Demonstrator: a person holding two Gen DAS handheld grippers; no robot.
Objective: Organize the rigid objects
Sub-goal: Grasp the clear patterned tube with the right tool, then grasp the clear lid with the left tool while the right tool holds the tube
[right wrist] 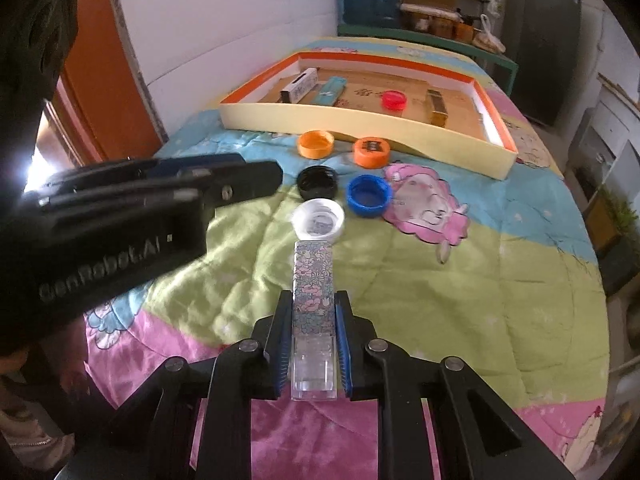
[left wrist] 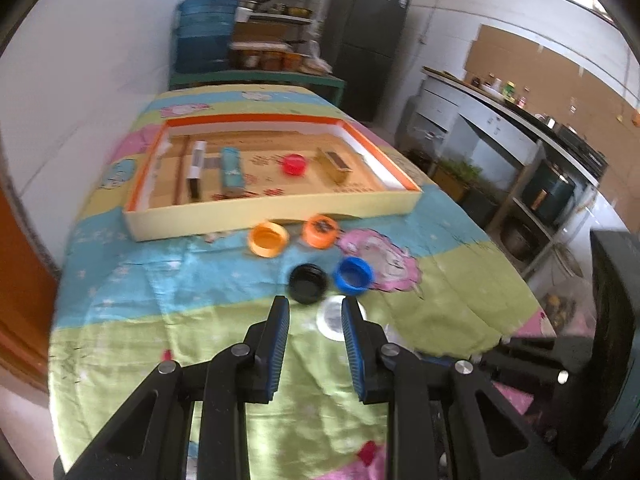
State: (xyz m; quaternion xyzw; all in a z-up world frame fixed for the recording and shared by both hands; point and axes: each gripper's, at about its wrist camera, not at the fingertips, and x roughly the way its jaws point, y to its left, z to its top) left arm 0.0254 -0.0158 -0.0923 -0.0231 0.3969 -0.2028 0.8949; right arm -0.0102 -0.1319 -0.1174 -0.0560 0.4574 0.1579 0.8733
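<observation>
Between the right gripper's (right wrist: 308, 300) blue pads sits a clear floral-printed box (right wrist: 313, 280), pinched along its long sides near its rear end so the length points ahead toward the tray (right wrist: 360, 120); a grip like that looks chosen to lay it down lengthwise beside the slim boxes already inside. The left gripper (left wrist: 316, 308) hangs part-open and empty above the quilt (left wrist: 200, 300), just short of the white cap (left wrist: 332, 312) (probably its next pick). Black (left wrist: 308, 283), blue (left wrist: 354, 275) and two orange caps (left wrist: 268, 240) wait outside the tray, clustered near its front wall, while a red cap (left wrist: 294, 164) is already in it
</observation>
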